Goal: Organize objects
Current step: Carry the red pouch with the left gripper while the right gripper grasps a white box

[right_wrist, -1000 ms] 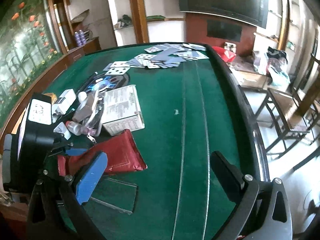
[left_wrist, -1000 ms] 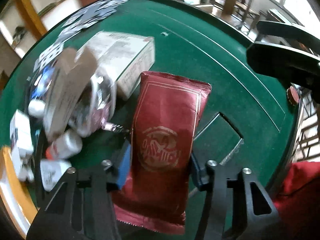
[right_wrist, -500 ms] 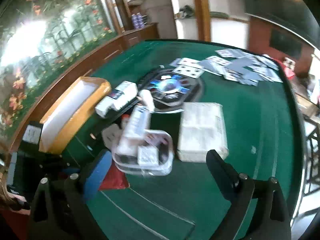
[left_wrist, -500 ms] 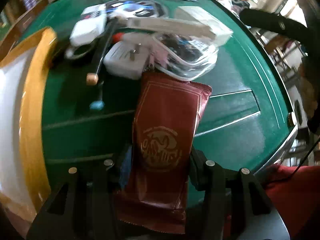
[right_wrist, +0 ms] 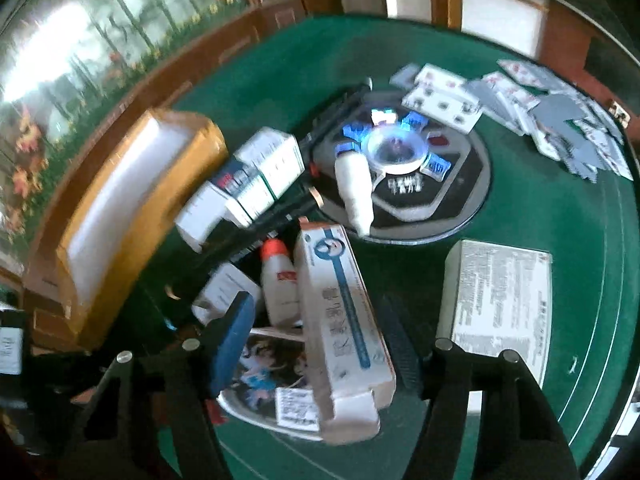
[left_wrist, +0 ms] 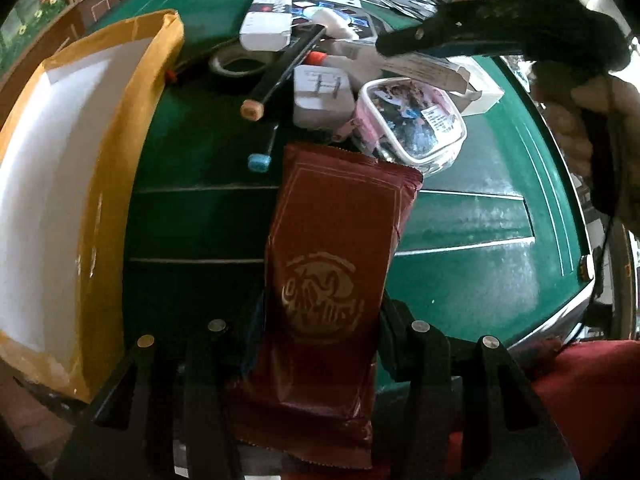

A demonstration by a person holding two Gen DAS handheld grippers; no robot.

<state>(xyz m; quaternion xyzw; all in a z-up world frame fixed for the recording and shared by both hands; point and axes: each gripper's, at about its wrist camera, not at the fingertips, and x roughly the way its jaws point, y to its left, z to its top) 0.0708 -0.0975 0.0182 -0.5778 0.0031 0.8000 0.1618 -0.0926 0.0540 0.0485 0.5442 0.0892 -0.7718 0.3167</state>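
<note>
My left gripper (left_wrist: 322,320) is shut on a dark red foil packet (left_wrist: 332,264), held above the green table near its front edge. A mustard cardboard box with a white inside (left_wrist: 72,168) lies to its left. My right gripper (right_wrist: 316,320) hangs over the pile, its jaws closing on either side of a long white box with a blue stripe (right_wrist: 340,312). The pads are still apart from the box. That box lies partly on a clear plastic tub with a picture label (right_wrist: 264,368). In the left wrist view a black right finger (left_wrist: 460,36) reaches over the pile.
The pile also holds a red-capped white bottle (right_wrist: 278,284), small white cartons (right_wrist: 248,180) and black sticks (left_wrist: 280,72). Behind it are a round black console with blue lights (right_wrist: 400,160) and scattered playing cards (right_wrist: 552,116). A flat white box (right_wrist: 500,308) lies at the right.
My left gripper swung left with the packet, bringing the mustard box into view. My right gripper moved over the pile and its jaws narrowed around the long white box.
</note>
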